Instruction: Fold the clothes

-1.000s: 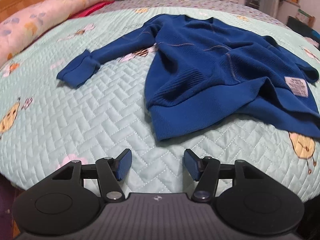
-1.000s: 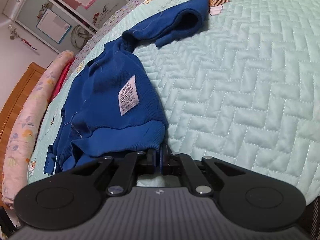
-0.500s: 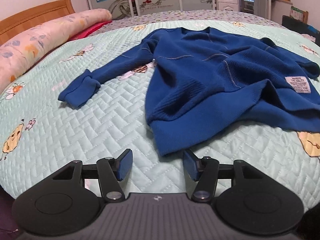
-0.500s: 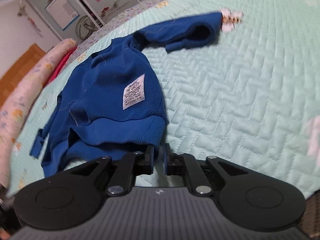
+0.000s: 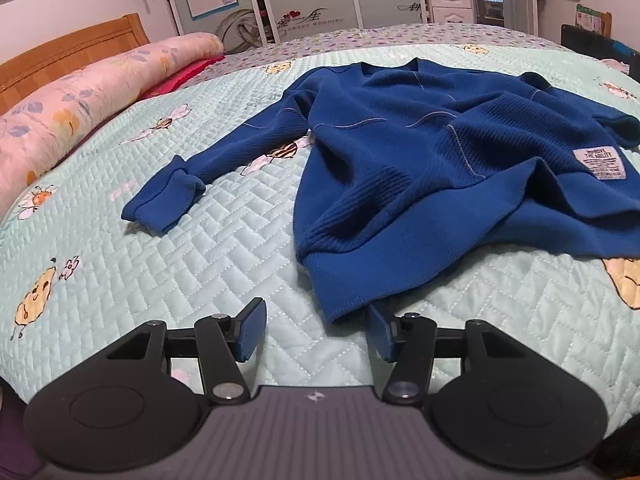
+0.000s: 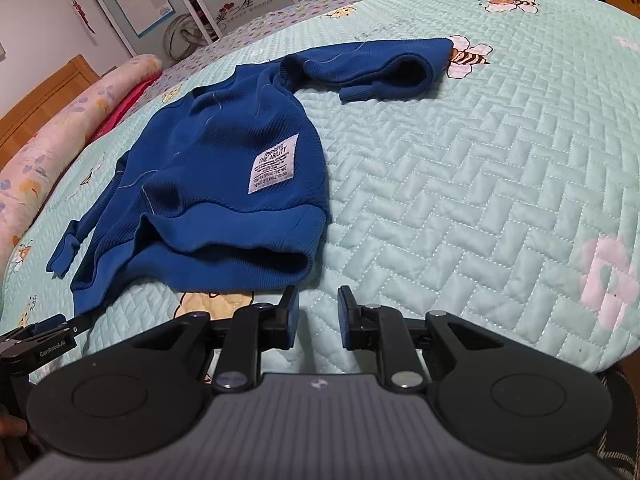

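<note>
The blue sweater [image 5: 420, 168] is lying rumpled, its hem just past both grippers. The left gripper [image 5: 316, 334] and right gripper [image 6: 318, 316] are spreading wide, holding nothing, maybe readying to grab.

A mint quilted bed [image 5: 168, 264] carries a rumpled blue sweater [image 5: 400, 168] and a floral bolster [image 5: 80, 96].

My left wrist cam sits low at the sweater [image 5: 420, 168] hem's left corner, facing its collar; right cam near the hem's right corner, angled left — both share sweater & headboard-side pillow [image 5: 80, 96].
</note>
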The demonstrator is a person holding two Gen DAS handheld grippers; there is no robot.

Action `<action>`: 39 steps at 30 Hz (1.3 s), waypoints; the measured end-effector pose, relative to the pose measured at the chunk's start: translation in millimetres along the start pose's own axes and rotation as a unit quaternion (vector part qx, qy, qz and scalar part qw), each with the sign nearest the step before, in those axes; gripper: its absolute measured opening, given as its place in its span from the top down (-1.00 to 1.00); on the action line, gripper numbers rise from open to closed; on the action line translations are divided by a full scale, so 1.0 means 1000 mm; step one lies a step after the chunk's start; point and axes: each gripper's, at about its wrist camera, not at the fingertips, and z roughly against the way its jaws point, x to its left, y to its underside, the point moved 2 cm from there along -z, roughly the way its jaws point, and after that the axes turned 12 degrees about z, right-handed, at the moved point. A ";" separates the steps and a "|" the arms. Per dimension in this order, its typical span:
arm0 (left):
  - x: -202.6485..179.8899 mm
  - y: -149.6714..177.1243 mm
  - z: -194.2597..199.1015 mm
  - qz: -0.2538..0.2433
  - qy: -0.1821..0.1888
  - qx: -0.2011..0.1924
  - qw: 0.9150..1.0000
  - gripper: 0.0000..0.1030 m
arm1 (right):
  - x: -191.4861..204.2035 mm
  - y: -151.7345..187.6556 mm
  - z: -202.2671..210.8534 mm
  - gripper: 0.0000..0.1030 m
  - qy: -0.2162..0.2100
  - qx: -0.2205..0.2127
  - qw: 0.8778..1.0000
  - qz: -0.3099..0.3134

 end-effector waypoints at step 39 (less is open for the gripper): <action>0.037 -0.070 -0.002 0.173 0.081 0.112 0.975 0.97 | 0.009 -0.019 -0.030 0.24 -0.017 -0.021 0.995 0.100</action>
